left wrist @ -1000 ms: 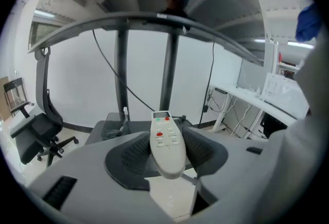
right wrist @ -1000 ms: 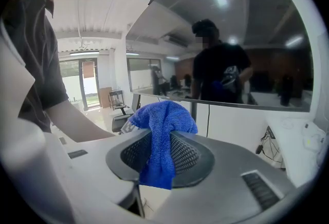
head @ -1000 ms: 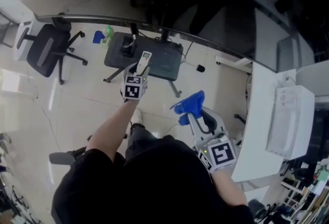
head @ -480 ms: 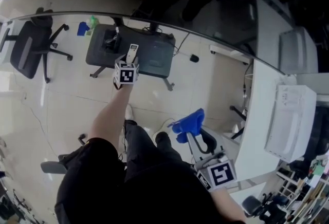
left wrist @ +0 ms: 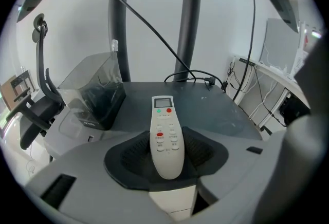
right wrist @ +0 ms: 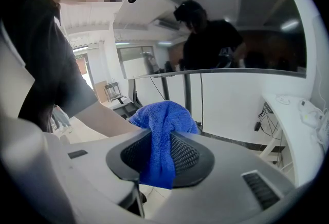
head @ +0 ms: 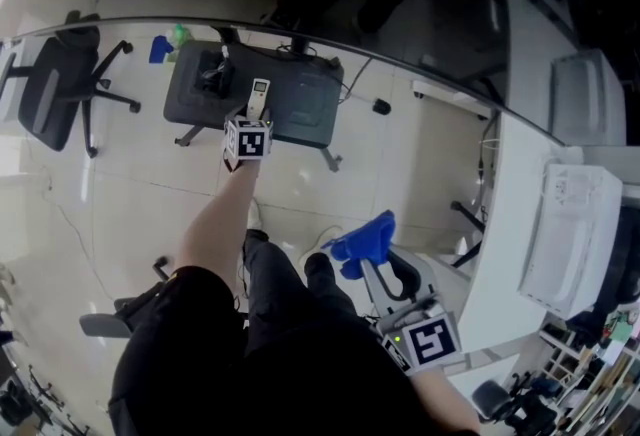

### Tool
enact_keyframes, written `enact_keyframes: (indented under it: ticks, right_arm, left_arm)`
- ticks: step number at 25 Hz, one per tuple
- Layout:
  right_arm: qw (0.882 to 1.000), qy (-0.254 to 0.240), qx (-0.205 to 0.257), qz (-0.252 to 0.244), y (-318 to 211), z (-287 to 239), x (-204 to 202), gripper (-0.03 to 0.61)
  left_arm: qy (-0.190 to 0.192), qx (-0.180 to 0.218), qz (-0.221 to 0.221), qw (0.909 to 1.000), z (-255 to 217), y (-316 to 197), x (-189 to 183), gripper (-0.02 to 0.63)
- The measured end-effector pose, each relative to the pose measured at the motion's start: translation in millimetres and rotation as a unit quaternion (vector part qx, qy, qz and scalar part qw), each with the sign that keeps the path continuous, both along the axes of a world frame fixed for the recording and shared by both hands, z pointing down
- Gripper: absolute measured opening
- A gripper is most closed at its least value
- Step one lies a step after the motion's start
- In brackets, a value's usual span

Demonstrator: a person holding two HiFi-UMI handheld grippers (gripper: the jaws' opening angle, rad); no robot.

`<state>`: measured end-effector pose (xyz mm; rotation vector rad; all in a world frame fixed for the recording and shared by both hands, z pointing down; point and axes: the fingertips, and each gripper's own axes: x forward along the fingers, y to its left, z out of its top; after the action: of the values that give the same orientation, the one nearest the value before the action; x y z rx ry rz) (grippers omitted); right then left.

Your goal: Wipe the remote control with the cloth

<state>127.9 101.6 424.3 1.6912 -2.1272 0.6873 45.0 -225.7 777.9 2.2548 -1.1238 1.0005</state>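
Note:
A white remote control point(left wrist: 165, 135) with red and green buttons is clamped between the jaws of my left gripper point(left wrist: 167, 153), which is shut on it. In the head view the remote control point(head: 259, 96) hangs over a dark grey table point(head: 305, 114), my left gripper point(head: 250, 129) reaching far forward. My right gripper point(right wrist: 160, 159) is shut on a bunched blue cloth point(right wrist: 162, 130) that sticks out ahead of the jaws. The blue cloth point(head: 362, 242) and right gripper point(head: 385, 279) stay close to my body, well apart from the remote.
A dark box with a clear lid point(left wrist: 95, 97) sits on the grey table point(left wrist: 216, 107), and cables run across it. A black office chair point(head: 55, 94) stands at the left. A white desk point(head: 510, 244) with a white device point(head: 570, 244) runs along the right.
My left arm stretched forward, carrying the remote out over the dark table. The right gripper with the cloth shifted only slightly as my head moved.

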Motion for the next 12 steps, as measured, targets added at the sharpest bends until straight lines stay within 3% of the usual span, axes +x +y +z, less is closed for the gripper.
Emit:
enact_keyframes:
  ticks: [8, 12]
  right_arm:
    - [1.000, -0.006, 0.005, -0.011, -6, -3, -7, 0.110]
    - [1.000, 0.001, 0.006, -0.023, -21, 6, -9, 0.110]
  left_arm:
    - [0.009, 0.012, -0.005, 0.9999, -24, 9, -17, 0.216]
    - [0.032, 0.029, -0.005, 0.9990, -58, 34, -37, 0.216]
